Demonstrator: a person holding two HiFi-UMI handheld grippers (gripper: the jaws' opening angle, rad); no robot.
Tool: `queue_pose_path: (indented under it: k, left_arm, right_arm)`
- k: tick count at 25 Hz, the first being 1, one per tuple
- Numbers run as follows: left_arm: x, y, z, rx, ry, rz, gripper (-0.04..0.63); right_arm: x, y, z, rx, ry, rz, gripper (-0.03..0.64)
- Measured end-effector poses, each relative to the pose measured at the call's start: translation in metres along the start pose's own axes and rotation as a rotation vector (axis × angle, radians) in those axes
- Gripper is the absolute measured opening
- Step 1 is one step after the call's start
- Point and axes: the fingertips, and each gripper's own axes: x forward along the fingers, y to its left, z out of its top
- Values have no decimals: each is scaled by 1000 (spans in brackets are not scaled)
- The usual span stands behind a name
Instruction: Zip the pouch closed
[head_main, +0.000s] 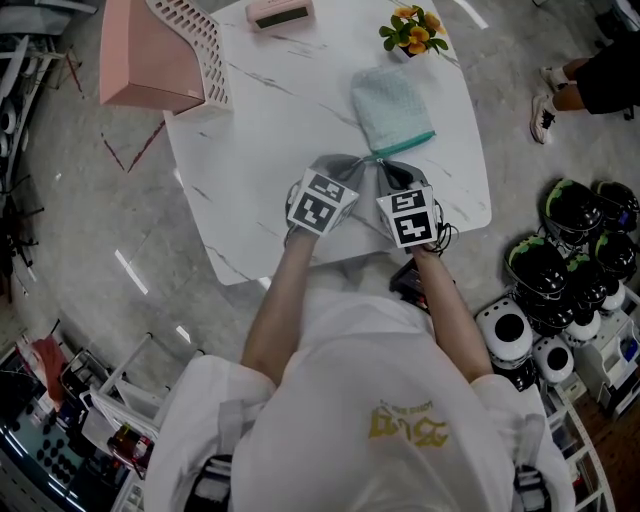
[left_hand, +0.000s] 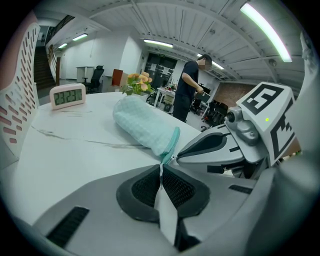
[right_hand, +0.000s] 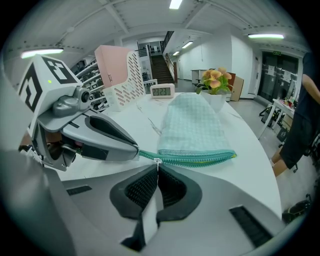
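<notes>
Your left tool is pinched tight on the zip tail, the teal strip that sticks out past the pouch. Your right tool is closed on the small zip pull, just beside the tail. The two tool tips nearly touch.

The pouch lies flat on the table, toward the right edge and about midway between the far and near edges. Its zipped side faces you and the near edge.

Judging by the right gripper view, the task is barely begun. The pull sits at the tail end of the zip. From there to the other corner of the pouch the two rows of teeth seem to stand slightly apart, with a yellowish lining showing between them, though the gap is small and hard to be sure of. If so, both grips are made and nearly the whole length is left to close. You would run the pull along the near side toward the right edge while the left tool holds the tail back.

Nothing lies in that path, and the table beside the zip is bare. A clock stands at the far edge and a small pot of flowers at the far right corner. A pink box and a white slatted basket stand at the far left corner. All are well apart from the pouch.
</notes>
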Motion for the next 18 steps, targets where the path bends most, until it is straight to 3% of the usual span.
queue_pose_path:
  k: [18]
  left_arm:
    - [-16,20,-8,-40,-4,32,35]
  right_arm:
    - [-1,-11,-1,-17,28,-46,17]
